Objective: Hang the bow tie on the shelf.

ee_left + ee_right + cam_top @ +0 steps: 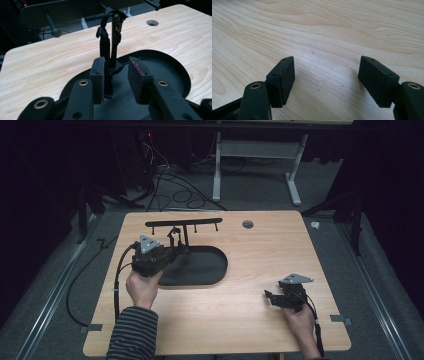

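Note:
A black stand has a horizontal peg bar (182,222) rising from an oval black base (202,270) at the table's left middle. From one peg hangs a black strap with clasps (173,236) (105,47). My left gripper (182,249) (116,75) is held over the base, open. The strap's lower end hangs between its jaws, close against the left pad (98,72); the right pad stands apart from it. Near the table's front right, my right gripper (270,297) (327,77) is low over bare wood, open wide with nothing between its pads.
The wooden table (260,255) has a round cable hole (247,224) (152,22) behind the base. Another ball-tipped peg (55,32) sticks out of the bar left of the strap. Cables trail off the table's left side; a white desk frame (255,165) stands beyond.

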{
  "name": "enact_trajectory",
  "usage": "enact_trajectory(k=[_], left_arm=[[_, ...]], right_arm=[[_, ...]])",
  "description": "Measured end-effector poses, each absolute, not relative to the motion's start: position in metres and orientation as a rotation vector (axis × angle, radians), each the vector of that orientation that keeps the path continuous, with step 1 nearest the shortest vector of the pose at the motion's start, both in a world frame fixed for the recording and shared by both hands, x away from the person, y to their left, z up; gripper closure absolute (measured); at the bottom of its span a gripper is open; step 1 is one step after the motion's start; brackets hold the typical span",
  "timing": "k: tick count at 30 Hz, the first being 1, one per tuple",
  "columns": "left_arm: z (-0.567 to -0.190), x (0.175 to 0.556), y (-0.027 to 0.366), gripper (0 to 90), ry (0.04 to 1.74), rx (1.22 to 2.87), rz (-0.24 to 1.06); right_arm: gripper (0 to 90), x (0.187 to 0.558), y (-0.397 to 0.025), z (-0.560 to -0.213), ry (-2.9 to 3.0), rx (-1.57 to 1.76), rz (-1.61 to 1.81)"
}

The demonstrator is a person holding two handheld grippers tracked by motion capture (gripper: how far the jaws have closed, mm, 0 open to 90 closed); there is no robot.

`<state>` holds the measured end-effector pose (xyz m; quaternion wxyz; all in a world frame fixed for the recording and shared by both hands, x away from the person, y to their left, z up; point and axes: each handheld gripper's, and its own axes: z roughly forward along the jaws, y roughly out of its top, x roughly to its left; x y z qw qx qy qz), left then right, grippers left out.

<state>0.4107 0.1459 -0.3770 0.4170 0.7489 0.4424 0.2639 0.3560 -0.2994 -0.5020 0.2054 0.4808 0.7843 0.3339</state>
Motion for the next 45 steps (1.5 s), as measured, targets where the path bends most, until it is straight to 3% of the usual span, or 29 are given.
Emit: enact_trajectory(k=[45], left_arm=[[-0.396, 0.376, 0.147, 64.0, 1.095, 1.874, 0.582]], right_arm=[[31.0, 0.356, -0.299, -0.502, 2.188, 1.338, 0.926]])
